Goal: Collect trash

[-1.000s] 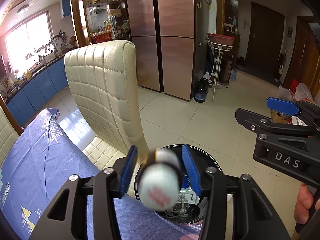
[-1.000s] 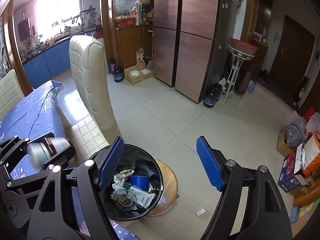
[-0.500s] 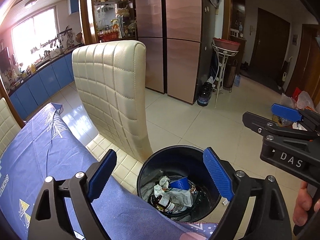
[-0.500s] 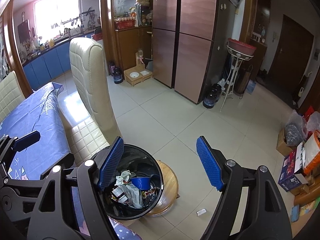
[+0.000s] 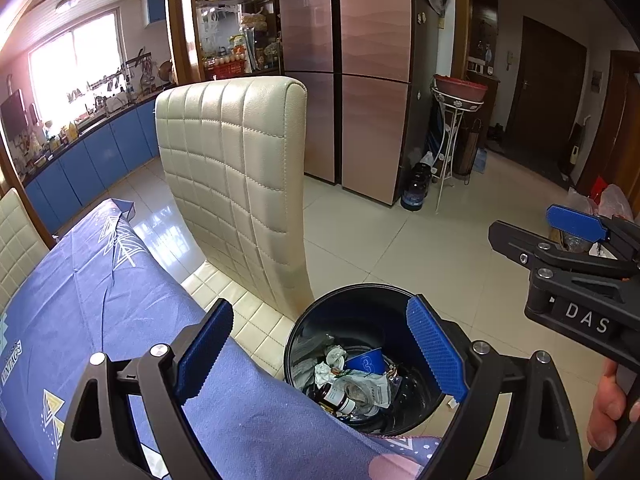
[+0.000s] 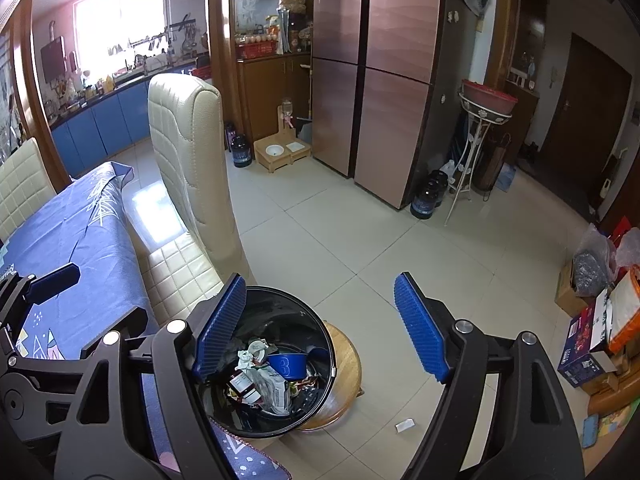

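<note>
The top of the trash bin [image 5: 362, 300] was open. A chair [image 5: 240, 184] stood close behind the bin, and the table [image 5: 120, 300] edge crowded its near side.

Light source: daylight pours through the kitchen window [image 5: 76, 64], blown out white with a pinkish flare.
Glare: a bright patch on the floor tiles [image 6: 160, 216] behind the chair [image 5: 236, 184]; soft sheen on the copper fridge doors [image 6: 384, 80].
Dim areas: the hallway door [image 5: 548, 100] on the right sits in shadow.
Distortion: strong fisheye bending, dark rounded corners.
Sharpness: both views crisp, no motion blur.
</note>
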A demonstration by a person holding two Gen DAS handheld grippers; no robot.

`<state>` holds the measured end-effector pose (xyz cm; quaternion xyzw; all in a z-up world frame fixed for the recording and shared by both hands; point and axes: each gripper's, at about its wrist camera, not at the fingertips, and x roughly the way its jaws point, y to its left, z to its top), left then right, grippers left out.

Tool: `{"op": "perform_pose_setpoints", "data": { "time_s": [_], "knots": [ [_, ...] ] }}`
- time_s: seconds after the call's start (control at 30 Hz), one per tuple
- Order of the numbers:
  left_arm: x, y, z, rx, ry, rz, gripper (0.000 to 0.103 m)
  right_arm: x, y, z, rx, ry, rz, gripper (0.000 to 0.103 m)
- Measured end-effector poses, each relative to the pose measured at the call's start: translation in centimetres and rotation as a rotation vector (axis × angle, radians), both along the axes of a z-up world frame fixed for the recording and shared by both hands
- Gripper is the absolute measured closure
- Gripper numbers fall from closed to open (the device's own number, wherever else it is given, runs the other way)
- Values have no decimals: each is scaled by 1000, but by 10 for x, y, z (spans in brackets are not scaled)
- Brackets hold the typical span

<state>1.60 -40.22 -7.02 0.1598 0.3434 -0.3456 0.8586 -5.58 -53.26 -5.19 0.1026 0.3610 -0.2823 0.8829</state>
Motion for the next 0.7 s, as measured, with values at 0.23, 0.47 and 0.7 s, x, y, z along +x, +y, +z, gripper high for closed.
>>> {"op": "perform_pose_setpoints", "data": {
  "time_s": [0.23, 0.47, 0.7],
  "knots": [
    [3, 5, 1, -6, 13, 14, 17, 0, 3, 1, -2, 1, 3, 26],
    [2, 9, -1, 2, 16, 19, 17, 0, 7, 2, -2, 1, 7, 26],
    [3, 12, 1, -2, 19, 20, 17, 0, 12, 3, -10, 1, 14, 23]
  ]
}}
